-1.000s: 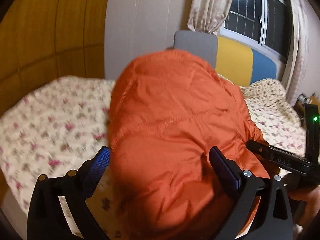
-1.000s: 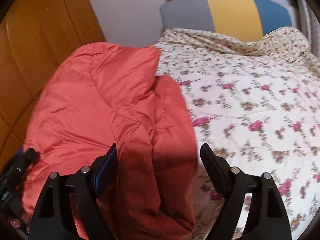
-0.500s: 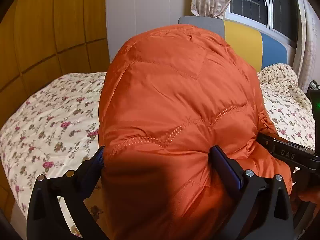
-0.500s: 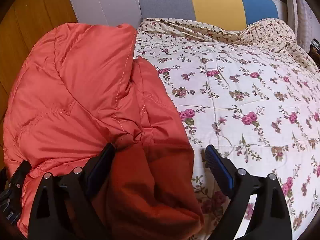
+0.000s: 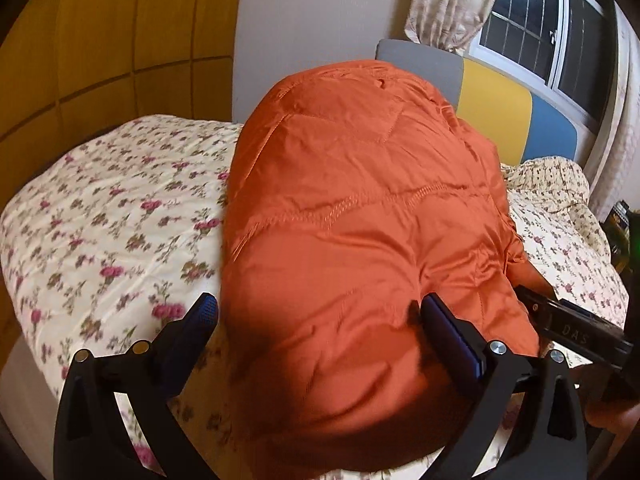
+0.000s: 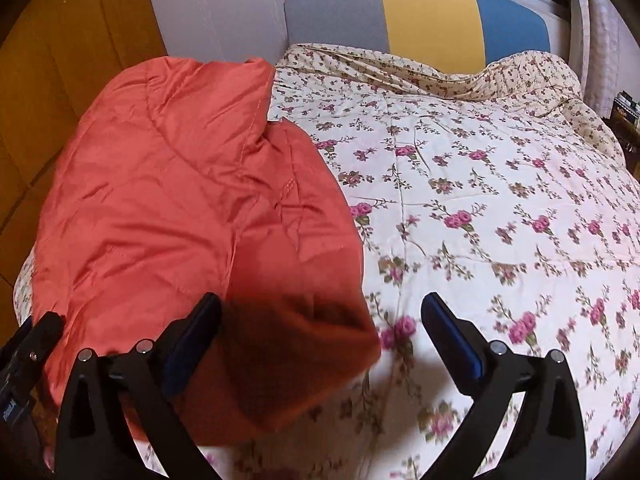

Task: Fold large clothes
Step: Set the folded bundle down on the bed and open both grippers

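Observation:
An orange quilted puffer jacket (image 5: 360,220) lies bunched on the floral bed quilt (image 5: 112,216). My left gripper (image 5: 316,320) is open, its jaws wide apart on either side of the jacket's near bulge. In the right wrist view the jacket (image 6: 168,208) covers the left part of the bed. My right gripper (image 6: 320,320) is open over the jacket's right edge, with its right finger above bare quilt (image 6: 500,208). The right gripper's body (image 5: 580,332) shows at the right of the left wrist view.
A grey, yellow and blue headboard (image 6: 424,20) stands at the far end of the bed. Wood-panelled wall (image 5: 100,40) runs along the left. A window with curtain (image 5: 532,32) is at the upper right. Dark items (image 6: 628,108) sit by the bed's right side.
The jacket's bulk has dropped lower onto the bed. Both grippers have drawn back slightly, and the right one now has more bare quilt between its jaws.

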